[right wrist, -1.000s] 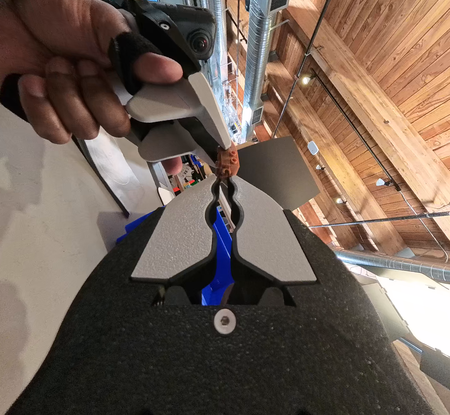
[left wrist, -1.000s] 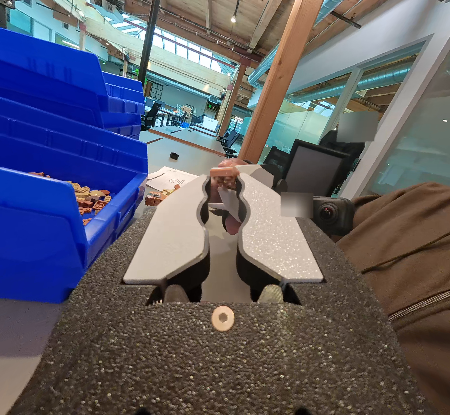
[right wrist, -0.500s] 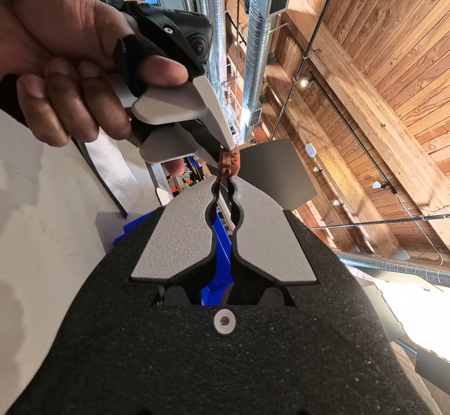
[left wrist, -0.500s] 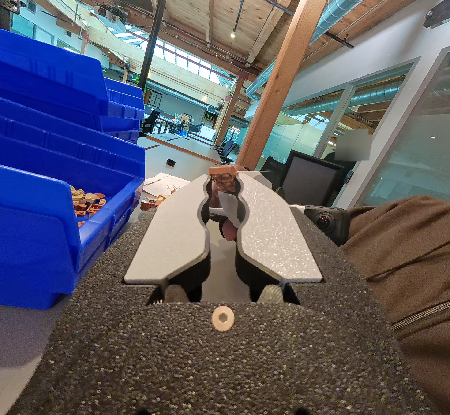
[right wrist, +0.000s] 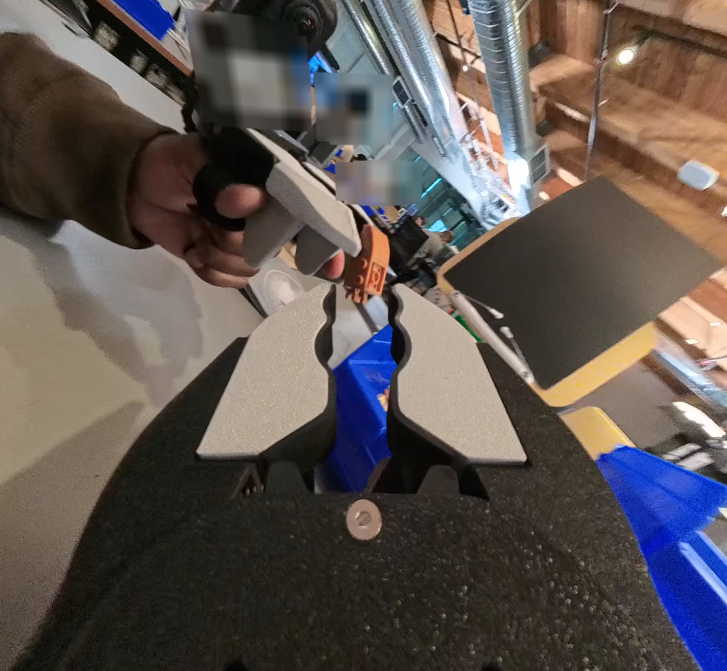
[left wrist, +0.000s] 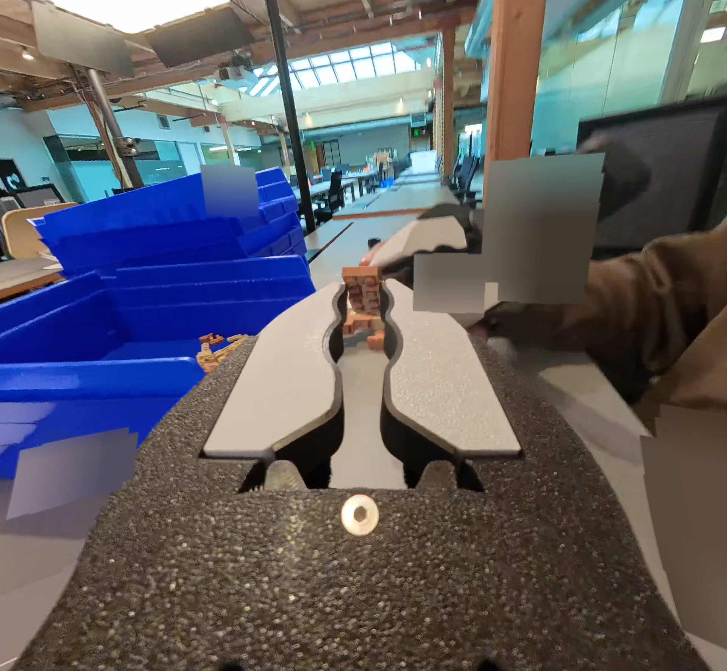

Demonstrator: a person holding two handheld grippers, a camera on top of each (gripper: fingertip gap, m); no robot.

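1. The left gripper (left wrist: pixel 362 290) is clenched on a reddish-brown stack of toy bricks (left wrist: pixel 364 290); both grey fingertips press its sides, and the flat top plate of the stack stands above the tips. In the right wrist view the same assembly (right wrist: pixel 369 262) hangs from the far gripper's fingers, studs facing the camera.
2. The right gripper (right wrist: pixel 364 294) is released: its fingers (right wrist: pixel 299 337) stand apart with a clear gap between them. The lower end of the brick stack reaches just to the mouth of that gap, and neither pad touches it.
3. A hand (right wrist: pixel 185 215) in a brown sleeve (right wrist: pixel 59 132) holds the left gripper's handle, with one finger through a black loop.
4. In the left wrist view the right gripper's grey finger (left wrist: pixel 425 239) shows blurred, just beyond and to the right of the held stack, close to its top.
5. Below the held stack, seen between the left fingers, loose brown bricks (left wrist: pixel 364 331) lie on the grey table (left wrist: pixel 354 235).
6. To the left stand stacked blue bins (left wrist: pixel 157 258); the nearest bin (left wrist: pixel 98 376) is open, and small tan and brown pieces (left wrist: pixel 218 349) lie at its near corner.
7. Farther out are a wooden post (left wrist: pixel 515 62), a dark monitor (left wrist: pixel 668 164) on the right, and in the right wrist view a dark panel with a yellow edge (right wrist: pixel 582 278) under metal ducts (right wrist: pixel 503 42).
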